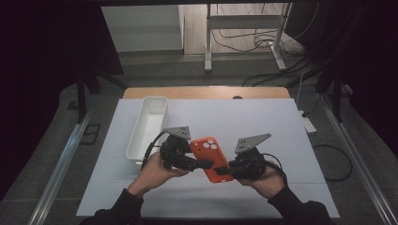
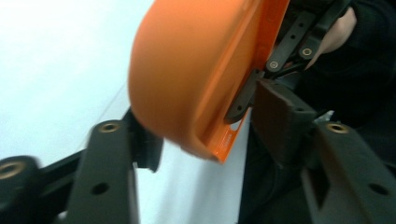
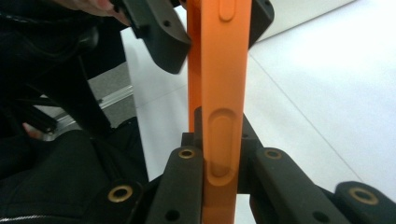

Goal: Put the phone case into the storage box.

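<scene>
Hovering above the white bench (image 1: pixel 263 122), the orange phone case (image 1: pixel 212 158) sits between both tools. The right hand-held gripper (image 1: pixel 224 171) is clamped tight on its near edge, pads pressing both faces. The left hand-held gripper (image 1: pixel 206 164) has its jaws parted around the case's side, not squeezing. Off left, a white tray (image 1: pixel 149 125) rests on the bench.

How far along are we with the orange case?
Done: the orange case is off the table and clamped on its edge by the right gripper. In hand: the left gripper straddles the case's other side, its jaws apart and not pressing on it. Left: the case is not yet in the white bin, if that is where it goes.
</scene>
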The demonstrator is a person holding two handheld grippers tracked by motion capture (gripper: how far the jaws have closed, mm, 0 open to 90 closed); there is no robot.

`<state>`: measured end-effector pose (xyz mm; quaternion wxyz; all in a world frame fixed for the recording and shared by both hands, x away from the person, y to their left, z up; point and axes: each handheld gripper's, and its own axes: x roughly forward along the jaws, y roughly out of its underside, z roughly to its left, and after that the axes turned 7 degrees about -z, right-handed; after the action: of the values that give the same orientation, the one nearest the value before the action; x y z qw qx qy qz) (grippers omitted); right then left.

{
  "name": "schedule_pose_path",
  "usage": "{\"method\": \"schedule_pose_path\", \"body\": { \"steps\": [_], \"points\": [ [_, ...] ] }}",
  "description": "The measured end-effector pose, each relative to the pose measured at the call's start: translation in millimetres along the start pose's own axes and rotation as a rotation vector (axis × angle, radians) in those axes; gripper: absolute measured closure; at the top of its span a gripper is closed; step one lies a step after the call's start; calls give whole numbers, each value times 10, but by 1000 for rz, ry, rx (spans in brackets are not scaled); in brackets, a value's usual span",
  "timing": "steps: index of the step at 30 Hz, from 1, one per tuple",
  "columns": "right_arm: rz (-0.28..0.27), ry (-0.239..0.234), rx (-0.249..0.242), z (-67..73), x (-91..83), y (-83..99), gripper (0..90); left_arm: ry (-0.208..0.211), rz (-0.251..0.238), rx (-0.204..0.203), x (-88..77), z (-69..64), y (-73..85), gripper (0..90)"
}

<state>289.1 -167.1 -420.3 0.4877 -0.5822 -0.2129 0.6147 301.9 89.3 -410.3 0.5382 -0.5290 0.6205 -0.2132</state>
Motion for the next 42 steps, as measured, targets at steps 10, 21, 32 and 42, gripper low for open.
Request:
{"method": "schedule_pose_path", "body": {
  "steps": [10,21,32,42],
  "points": [
    [-21,78,-1,-28,-46,8,839,-133,4,6,-35,38,19,194],
    [-43,185,24,-99,-121,28,839,-224,33,-22,-51,90,56,36],
    [-39,224,21,-100,-100,41,838,-282,36,-55,-31,100,69,0],
    [-23,222,1,-22,-18,32,838,-299,29,-69,-6,41,33,101]
  ]
}}
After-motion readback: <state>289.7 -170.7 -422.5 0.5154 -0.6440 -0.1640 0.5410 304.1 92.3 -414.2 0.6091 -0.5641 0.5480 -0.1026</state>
